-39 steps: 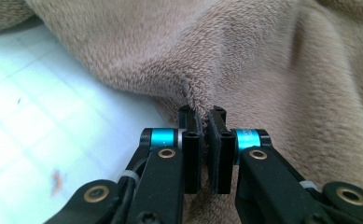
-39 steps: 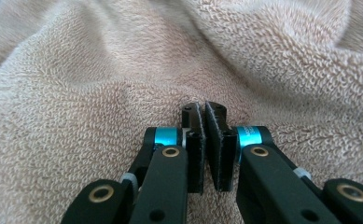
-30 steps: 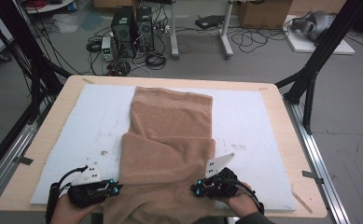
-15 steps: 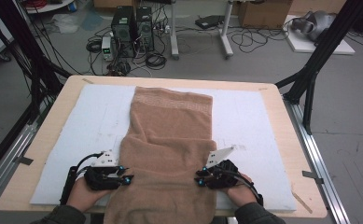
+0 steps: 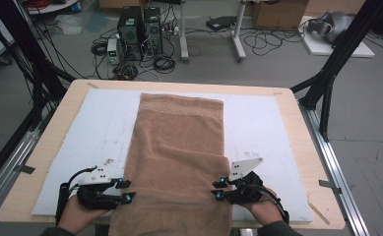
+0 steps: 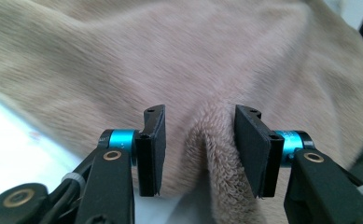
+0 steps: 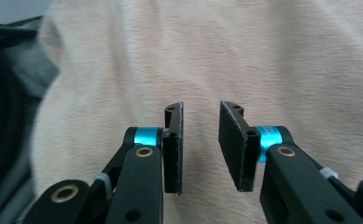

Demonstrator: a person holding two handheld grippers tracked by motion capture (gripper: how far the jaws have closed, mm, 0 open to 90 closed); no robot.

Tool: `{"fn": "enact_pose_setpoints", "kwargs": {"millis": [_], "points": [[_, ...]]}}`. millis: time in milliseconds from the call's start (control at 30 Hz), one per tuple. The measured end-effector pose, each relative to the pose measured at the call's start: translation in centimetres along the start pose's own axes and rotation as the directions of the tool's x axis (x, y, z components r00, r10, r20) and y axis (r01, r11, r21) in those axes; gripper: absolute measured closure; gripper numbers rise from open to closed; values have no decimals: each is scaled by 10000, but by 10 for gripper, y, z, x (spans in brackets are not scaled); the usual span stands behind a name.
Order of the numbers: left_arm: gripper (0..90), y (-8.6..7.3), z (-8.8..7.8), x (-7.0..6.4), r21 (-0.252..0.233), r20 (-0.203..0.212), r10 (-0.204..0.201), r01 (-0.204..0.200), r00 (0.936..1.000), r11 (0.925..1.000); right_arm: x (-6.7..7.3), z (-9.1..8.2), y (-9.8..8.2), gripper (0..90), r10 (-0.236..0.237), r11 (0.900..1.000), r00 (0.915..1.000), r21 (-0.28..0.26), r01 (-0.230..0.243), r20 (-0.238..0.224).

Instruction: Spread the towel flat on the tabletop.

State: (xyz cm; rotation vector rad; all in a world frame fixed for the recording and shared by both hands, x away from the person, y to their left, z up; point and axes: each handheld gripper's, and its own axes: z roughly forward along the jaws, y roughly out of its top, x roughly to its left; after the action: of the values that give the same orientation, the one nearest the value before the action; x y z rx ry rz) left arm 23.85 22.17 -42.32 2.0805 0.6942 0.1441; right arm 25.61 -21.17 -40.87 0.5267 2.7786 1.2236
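Beyond the towel [image 5: 179, 162], computer towers [image 5: 140, 27]; tangled cables [image 5: 167, 61].

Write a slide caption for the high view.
Two hand-held grippers, left and right, open at a tan towel's near edges.

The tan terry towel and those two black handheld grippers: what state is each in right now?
Tan terry towel: lying lengthwise on the white foam mat, near end over the table edge.
Left gripper: open, jaws just widening, a towel fold loose between them.
Right gripper: open, jaws just widening, nothing between.
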Motion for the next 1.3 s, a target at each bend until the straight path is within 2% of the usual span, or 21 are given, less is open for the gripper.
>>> {"fn": "enact_pose_setpoints", "kwargs": {"millis": [67, 133, 200, 267, 300, 333, 400, 467, 567, 700, 733, 767, 800, 833, 933, 1000, 1033, 1067, 1100, 1200, 1300], "points": [[556, 2, 1, 9, -19, -139, -31, 31, 9999, 10000, -6, 5, -1, 670, 82, 9995, 9998, 308, -89, 203], [561, 3, 3, 17, -149, -26, -282, 282, 9996, 9995, -10, 13, -4, 649, 189, 9983, 9998, 551, -191, 36], [559, 4, -1, 21, -660, 206, -539, 551, 9983, 9963, -10, 21, -8, 644, 287, 9974, 9993, 667, -271, -223], [560, 6, -7, 23, -924, 225, -672, 690, 9975, 9933, -9, 28, -12, 680, 252, 9957, 9993, 898, -227, -263], [559, 7, -9, 23, -1026, 194, -649, 665, 9977, 9925, -8, 27, -14, 718, 189, 9973, 9997, 710, -175, -180], [564, 8, -10, 24, -993, 74, -592, 596, 9982, 9933, -9, 26, -15, 788, 259, 9973, 9994, 688, -243, -217], [587, 8, -7, 24, -698, -148, -579, 567, 9982, 9959, -9, 26, -15, 839, 282, 9965, 9987, 794, -248, -423], [587, 5, 2, 23, -108, -346, -391, 388, 9986, 9992, -7, 26, -14, 848, 13, 9955, 9979, 944, 49, -647], [587, -4, 17, 17, 761, -285, -160, 181, 9995, 9969, -4, 23, -14, 838, -53, 9939, 9954, 1089, 157, -952], [544, -11, 21, 6, 654, -622, 20, 21, 9981, 9979, -5, 13, -12, 722, 223, 9985, 9993, 512, -206, -311], [564, -11, 20, 5, 691, -837, 223, -165, 9962, 9975, -7, 14, -13, 716, 246, 9978, 9996, 621, -238, -121], [668, -11, 19, 5, 774, -943, 466, -394, 9944, 9962, -8, 17, -14, 717, 320, 9966, 9993, 760, -304, -189], [802, -11, 18, 7, 810, -738, 350, -290, 9967, 9963, -9, 21, -16, 730, 284, 9955, 9992, 911, -258, -271], [850, -11, 17, 8, 814, -793, 277, -213, 9965, 9965, -9, 23, -17, 767, 238, 9960, 9995, 871, -219, -211], [872, -8, 12, 11, 642, -1471, 326, -234, 9886, 9977, -13, 21, -16, 839, 464, 9942, 9979, 996, -418, -444], [895, -8, 7, 13, 574, -2501, 414, -278, 9673, 9980, -12, 18, -14, 873, 273, 9928, 9995, 1171, -253, -151], [883, -9, 3, 16, 449, -2486, 95, 17, 9686, 9990, -10, 16, -13, 862, 43, 9911, 9996, 1326, -79, 273], [804, -9, 1, 18, 322, -2239, -205, 284, 9744, 9991, -10, 13, -13, 836, 135, 9918, 9994, 1266, -174, 318], [724, -10, -2, 18, 217, -1958, -280, 329, 9802, 9992, -9, 10, -13, 810, 236, 9945, 9996, 1015, -251, 160], [686, -8, -5, 12, 4, -754, -260, 261, 9968, 9997, -1, 4, -11, 766, 186, 9995, 9994, 250, -179, -285], [619, -7, 6, 1, 481, 111, 40, -45, 9999, 9988, 9, 11, -6, 681, 92, 10000, 9936, -13, -94, -1125]]}}
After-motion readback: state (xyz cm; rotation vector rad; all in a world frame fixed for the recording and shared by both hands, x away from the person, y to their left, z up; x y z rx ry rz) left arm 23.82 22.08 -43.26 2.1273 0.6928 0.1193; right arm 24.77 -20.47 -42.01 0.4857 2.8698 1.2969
